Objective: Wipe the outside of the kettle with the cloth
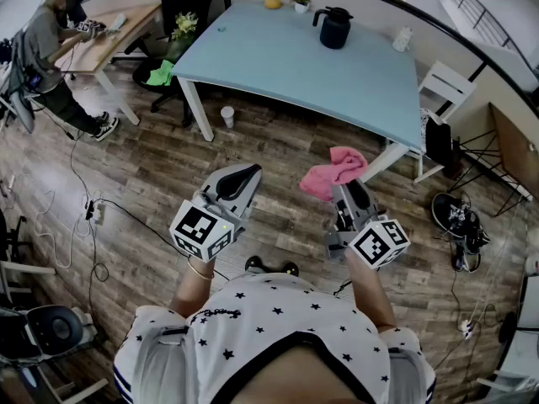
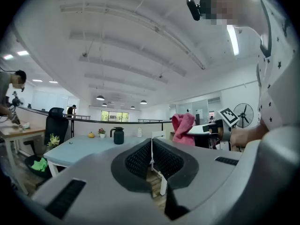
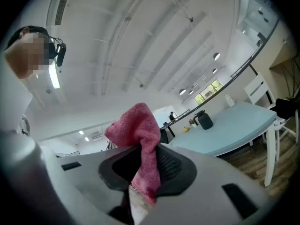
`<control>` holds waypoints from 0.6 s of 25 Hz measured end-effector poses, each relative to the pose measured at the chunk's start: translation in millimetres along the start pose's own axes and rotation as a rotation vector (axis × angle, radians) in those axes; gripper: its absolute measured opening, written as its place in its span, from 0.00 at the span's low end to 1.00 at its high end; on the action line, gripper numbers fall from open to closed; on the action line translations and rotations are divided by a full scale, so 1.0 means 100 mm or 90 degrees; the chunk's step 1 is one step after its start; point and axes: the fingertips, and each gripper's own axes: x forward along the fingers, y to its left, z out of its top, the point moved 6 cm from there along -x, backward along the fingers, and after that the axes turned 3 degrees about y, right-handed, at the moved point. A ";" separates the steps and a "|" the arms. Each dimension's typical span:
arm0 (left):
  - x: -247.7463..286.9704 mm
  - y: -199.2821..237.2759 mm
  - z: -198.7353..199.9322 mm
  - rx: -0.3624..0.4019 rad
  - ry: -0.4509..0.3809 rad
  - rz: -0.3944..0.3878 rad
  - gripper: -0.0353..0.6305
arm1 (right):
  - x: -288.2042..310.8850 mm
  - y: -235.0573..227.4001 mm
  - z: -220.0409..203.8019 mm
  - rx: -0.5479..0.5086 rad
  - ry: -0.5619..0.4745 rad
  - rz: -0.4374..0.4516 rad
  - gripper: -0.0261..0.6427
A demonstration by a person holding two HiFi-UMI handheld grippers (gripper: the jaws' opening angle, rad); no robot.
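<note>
Person stands on wood floor (image 1: 152, 167), well back from the light blue table (image 1: 278, 66). Left gripper (image 1: 239, 178) has jaws pressed together with nothing between them. Right gripper (image 1: 348, 194) pinches the pink cloth (image 1: 337, 172), which bunches above the jaws and hangs down between them. The two grippers are held side by side, apart. Black kettle (image 1: 334, 28) stands upright on the table's far side, well away from both grippers, near a small potted plant (image 1: 301, 2) and a yellow fruit (image 1: 273, 2).
</note>
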 end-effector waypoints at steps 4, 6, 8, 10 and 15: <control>0.00 -0.10 0.01 0.000 -0.002 0.004 0.10 | -0.08 -0.02 0.02 0.001 0.000 0.006 0.17; 0.02 -0.14 0.02 0.002 0.000 0.006 0.10 | -0.10 -0.04 0.03 0.004 -0.001 0.007 0.17; 0.03 -0.16 0.02 0.002 0.003 0.010 0.10 | -0.13 -0.07 0.03 0.008 -0.001 0.009 0.17; 0.04 -0.20 0.01 0.002 0.007 0.015 0.10 | -0.15 -0.09 0.03 0.012 -0.003 0.013 0.17; 0.08 -0.29 0.01 0.004 0.017 0.023 0.10 | -0.22 -0.19 0.04 0.034 -0.010 0.018 0.17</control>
